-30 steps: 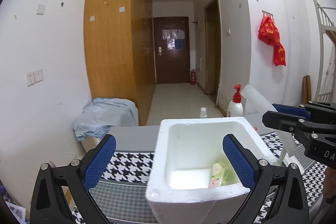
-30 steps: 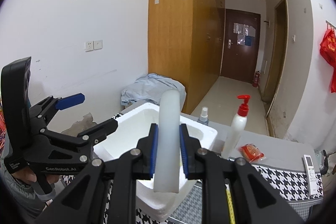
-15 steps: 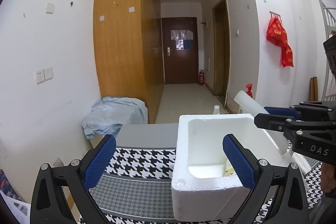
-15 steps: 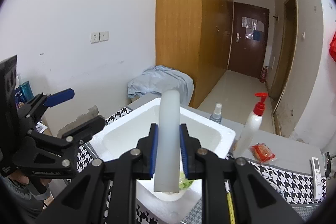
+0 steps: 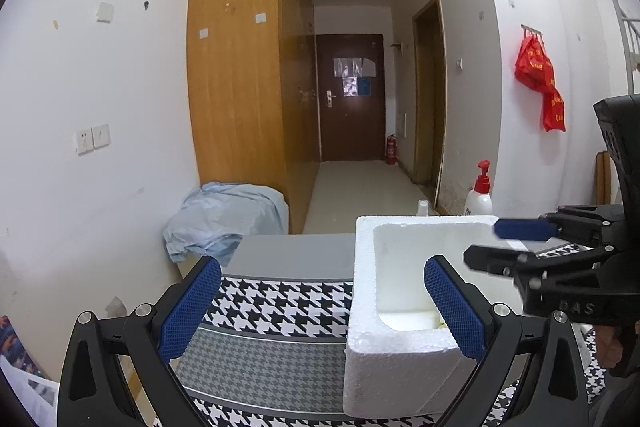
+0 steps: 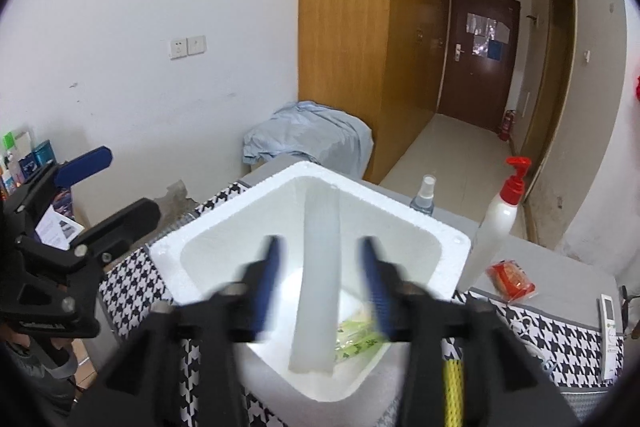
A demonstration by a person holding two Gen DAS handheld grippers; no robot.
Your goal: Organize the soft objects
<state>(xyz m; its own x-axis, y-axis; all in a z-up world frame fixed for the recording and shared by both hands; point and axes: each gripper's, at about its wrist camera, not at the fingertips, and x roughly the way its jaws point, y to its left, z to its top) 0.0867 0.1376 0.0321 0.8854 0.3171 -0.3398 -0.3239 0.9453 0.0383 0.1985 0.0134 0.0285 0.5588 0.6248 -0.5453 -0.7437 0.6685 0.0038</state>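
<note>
A white foam box (image 6: 224, 247) stands on the houndstooth cloth; it also shows in the left wrist view (image 5: 364, 291). A pale foam tube (image 6: 318, 279) lies in the box, free between my right gripper's (image 6: 322, 279) open, motion-blurred jaws. Green-printed packets (image 6: 358, 341) lie at the box bottom. My left gripper (image 5: 320, 311) is open and empty, low at the box's left front corner, its right finger over the box's opening. The right gripper (image 5: 532, 247) shows over the box's right side.
A red-pump white bottle (image 6: 494, 227), a small spray bottle (image 6: 424, 197), a red packet (image 6: 510, 277) and a remote (image 6: 610, 323) lie right of the box. A light blue cloth heap (image 5: 224, 219) sits beyond the table's far left edge.
My right gripper has opened and let go of the foam tube, which now lies in the box. My left gripper has shifted left of the box.
</note>
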